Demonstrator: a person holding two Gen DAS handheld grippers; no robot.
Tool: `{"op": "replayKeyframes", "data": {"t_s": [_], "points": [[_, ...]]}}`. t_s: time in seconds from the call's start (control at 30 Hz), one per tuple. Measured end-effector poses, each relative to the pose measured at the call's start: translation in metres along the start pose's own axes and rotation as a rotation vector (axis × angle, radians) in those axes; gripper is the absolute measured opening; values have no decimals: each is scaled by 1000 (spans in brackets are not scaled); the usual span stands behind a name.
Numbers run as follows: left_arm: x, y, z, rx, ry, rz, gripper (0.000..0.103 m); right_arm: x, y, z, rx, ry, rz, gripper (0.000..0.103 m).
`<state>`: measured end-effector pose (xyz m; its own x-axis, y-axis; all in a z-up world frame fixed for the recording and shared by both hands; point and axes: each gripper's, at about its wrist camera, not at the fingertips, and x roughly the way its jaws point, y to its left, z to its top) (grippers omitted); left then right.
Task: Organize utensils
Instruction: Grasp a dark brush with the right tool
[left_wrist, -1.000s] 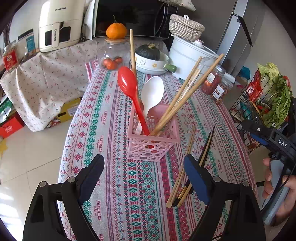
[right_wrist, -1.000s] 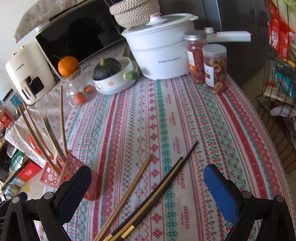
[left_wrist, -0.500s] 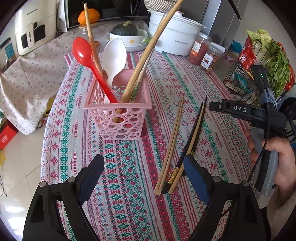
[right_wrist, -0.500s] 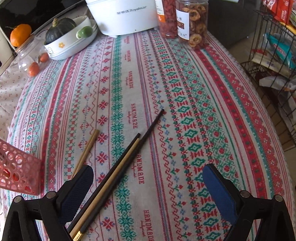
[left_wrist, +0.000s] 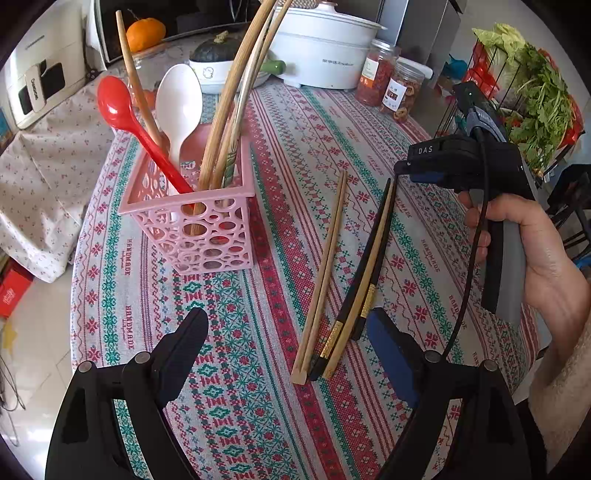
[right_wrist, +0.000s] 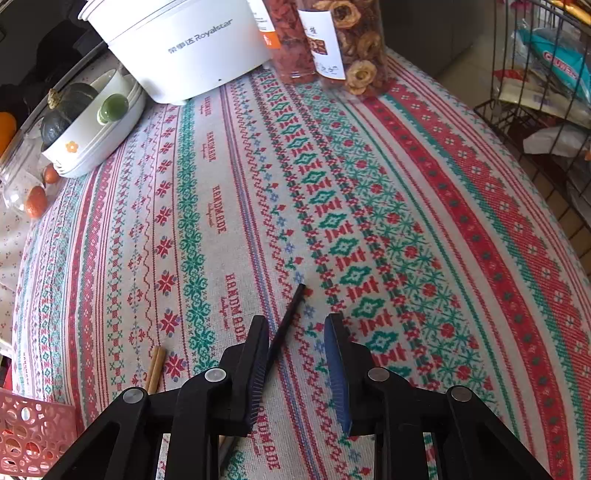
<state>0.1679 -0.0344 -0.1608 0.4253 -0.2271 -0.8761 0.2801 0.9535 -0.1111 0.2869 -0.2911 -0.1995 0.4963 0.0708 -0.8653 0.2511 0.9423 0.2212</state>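
A pink lattice basket (left_wrist: 199, 225) stands on the patterned tablecloth and holds a red spoon (left_wrist: 125, 114), a white spoon (left_wrist: 179, 99) and several wooden chopsticks. To its right a light wooden pair (left_wrist: 325, 262) and a dark pair with gold bands (left_wrist: 364, 273) lie flat. My left gripper (left_wrist: 288, 354) is open and empty just in front of their near ends. My right gripper (right_wrist: 297, 332) has narrowed around the far tip of a dark chopstick (right_wrist: 286, 325), with a gap still on both sides. The light pair's tips (right_wrist: 157, 363) show to its left.
A white electric pot (right_wrist: 184, 48), two snack jars (right_wrist: 347, 40), a bowl with a squash (right_wrist: 85, 122) and a jar of tomatoes (right_wrist: 26, 184) stand at the table's far side. A wire rack with greens (left_wrist: 535, 96) stands beyond the right edge.
My right gripper has moved down over the dark chopsticks' far tip and its jaws have narrowed a lot. My left gripper has moved closer to the basket and the chopsticks' near ends.
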Motion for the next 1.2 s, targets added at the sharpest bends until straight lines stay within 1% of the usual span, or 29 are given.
{"op": "replayKeyframes", "data": {"t_s": [0.07, 0.1, 0.13, 0.2, 0.3, 0.37, 0.4, 0.43, 0.47, 0.5, 0.57, 0.63, 0.73, 0.8, 0.83, 0.87, 0.97, 1.07, 1.2], "points": [[1, -3, 1, 14, -5, 0, 89, 1, 5, -1, -53, -4, -39, 16], [1, -6, 2, 24, -6, 4, 89, 1, 5, -1, -63, 4, -41, 14], [2, -9, 3, 35, -9, 8, 89, 1, 5, -2, -69, 18, -34, 10], [4, -16, 4, 59, -17, 16, 87, -1, 2, -4, -78, 52, -13, 9], [9, -29, 8, 102, -15, 20, 74, -5, 2, -12, -148, 100, 12, 8], [15, -39, 11, 127, -7, 18, 58, -8, 0, -20, -187, 130, 28, 7], [20, -44, 13, 138, 0, 18, 53, -10, -2, -22, -196, 145, 37, 6], [24, -48, 15, 146, 9, 18, 44, -12, -5, -24, -201, 159, 46, 5], [30, -53, 18, 152, 18, 17, 39, -14, -8, -27, -205, 171, 54, 5], [35, -59, 22, 156, 27, 14, 32, -15, -11, -29, -211, 181, 61, 5], [47, -69, 30, 168, 44, 2, 22, -19, -17, -32, -220, 195, 70, 4], [57, -79, 38, 181, 47, 0, 17, -23, -24, -36, -225, 207, 75, 4], [72, -87, 52, 175, 59, 5, 15, -30, -33, -42, -240, 217, 83, 4], [83, -88, 63, 140, 75, -5, 13, -34, -38, -45, -241, 219, 89, 5], [89, -87, 68, 118, 81, -11, 12, -36, -43, -46, -233, 220, 90, 7], [94, -87, 74, 101, 87, -18, 11, -39, -47, -46, -224, 224, 96, 14], [109, -88, 87, 70, 111, -39, 10, -46, -57, -46, -198, 234, 121, 17], [118, -92, 95, 68, 130, -52, 9, -54, -64, -45, -183, 229, 146, 19], [124, -101, 100, 113, 153, -48, 9, -60, -68, -48, -183, 241, 173, 19]]}}
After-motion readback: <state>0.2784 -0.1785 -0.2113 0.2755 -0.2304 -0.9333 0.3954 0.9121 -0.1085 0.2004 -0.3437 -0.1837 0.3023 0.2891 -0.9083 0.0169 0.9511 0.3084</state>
